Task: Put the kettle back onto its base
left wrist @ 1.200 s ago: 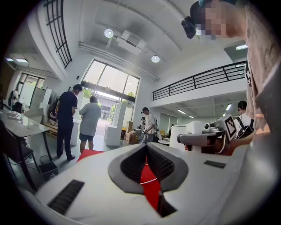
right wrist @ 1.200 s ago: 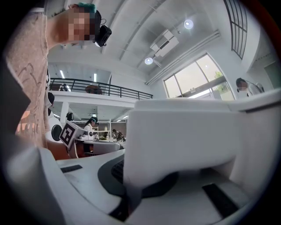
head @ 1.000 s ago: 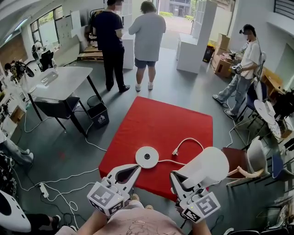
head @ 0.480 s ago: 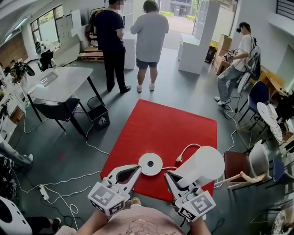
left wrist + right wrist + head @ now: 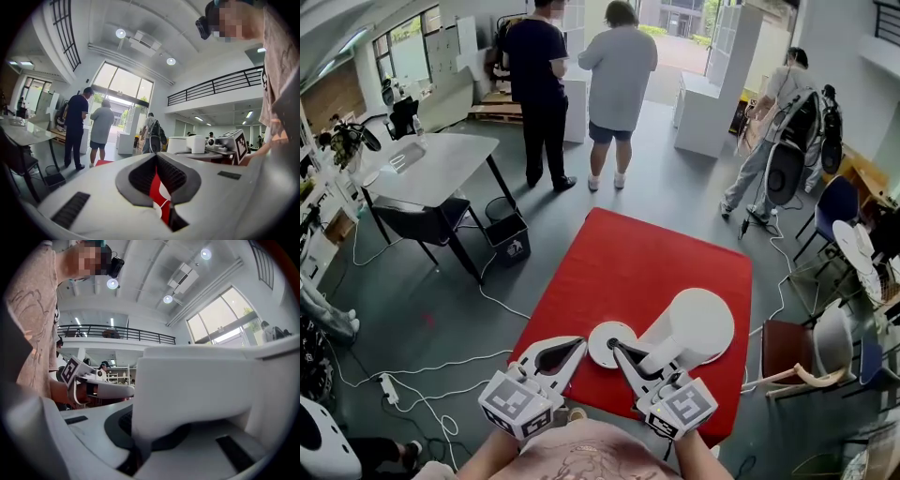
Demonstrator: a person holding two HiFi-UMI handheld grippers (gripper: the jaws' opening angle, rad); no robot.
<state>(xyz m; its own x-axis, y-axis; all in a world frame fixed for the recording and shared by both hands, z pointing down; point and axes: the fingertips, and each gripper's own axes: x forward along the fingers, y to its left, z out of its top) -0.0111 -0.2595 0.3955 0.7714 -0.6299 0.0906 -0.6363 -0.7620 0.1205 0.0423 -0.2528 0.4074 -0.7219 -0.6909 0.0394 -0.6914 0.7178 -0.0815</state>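
Parks the left gripper (image 5: 570, 349) low at the left, jaws together on nothing, evidently spare for a one-handed job. Finds the base (image 5: 607, 343) flat on the red mat (image 5: 647, 253) just ahead, bare on top and ready to receive. Clamps the right gripper (image 5: 628, 358) closed on the handle (image 5: 649, 347), presumably so the body hangs free for lowering. Carries the kettle (image 5: 692, 323) just right of the base, not yet seated; probably calls for a short shift left, then down.
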